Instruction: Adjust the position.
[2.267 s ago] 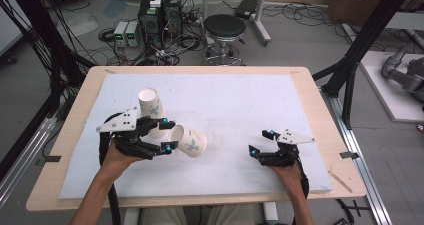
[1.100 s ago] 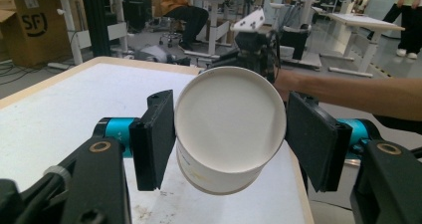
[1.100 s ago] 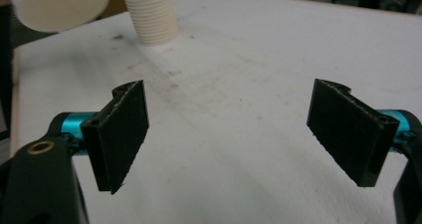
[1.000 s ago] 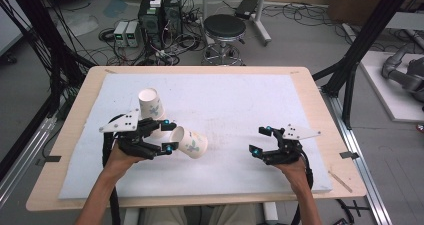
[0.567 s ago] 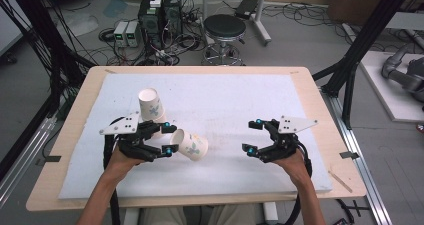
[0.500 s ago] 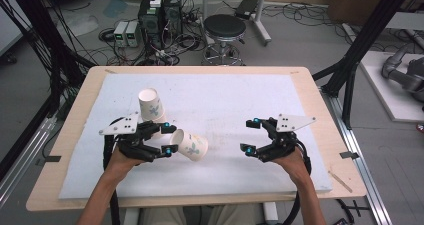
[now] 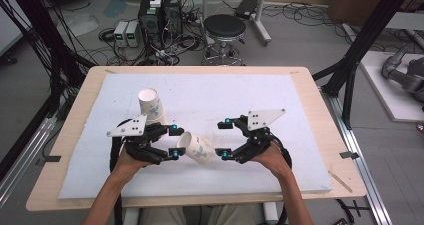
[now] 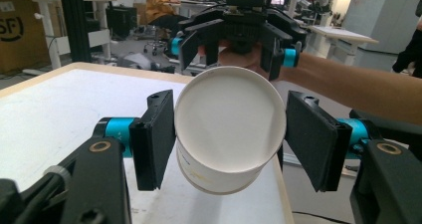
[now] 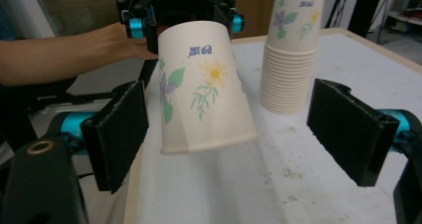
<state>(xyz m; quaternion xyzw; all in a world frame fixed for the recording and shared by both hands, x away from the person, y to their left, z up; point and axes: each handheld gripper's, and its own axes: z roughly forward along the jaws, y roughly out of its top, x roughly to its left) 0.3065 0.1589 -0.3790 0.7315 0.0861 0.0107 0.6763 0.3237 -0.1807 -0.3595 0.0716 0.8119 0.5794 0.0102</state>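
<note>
High view: left claw [image 7: 174, 141] clamps a flower-printed paper cup [image 7: 196, 147] on its side as the wide-open right claw [image 7: 224, 137] has moved closer.

A white paper cup [image 9: 204, 84] is printed with a yellow flower, green leaves, a purplish bloom and small blue lettering; its inside [image 8: 226, 119] is seen plain white. The stack of cups [image 9: 293, 45] is printed alike, with a purple flower and a yellow one. The left gripper [image 7: 172, 141] and right gripper [image 7: 225, 138] are black, with cyan bands near the jaws and a light grey plate on top. The mat [image 7: 300, 135] is pale bluish white, with a few brownish specks, possibly dirt. The table [image 7: 320, 92] rim is light wood. A black stool [image 7: 226, 27] is seen behind.
</note>
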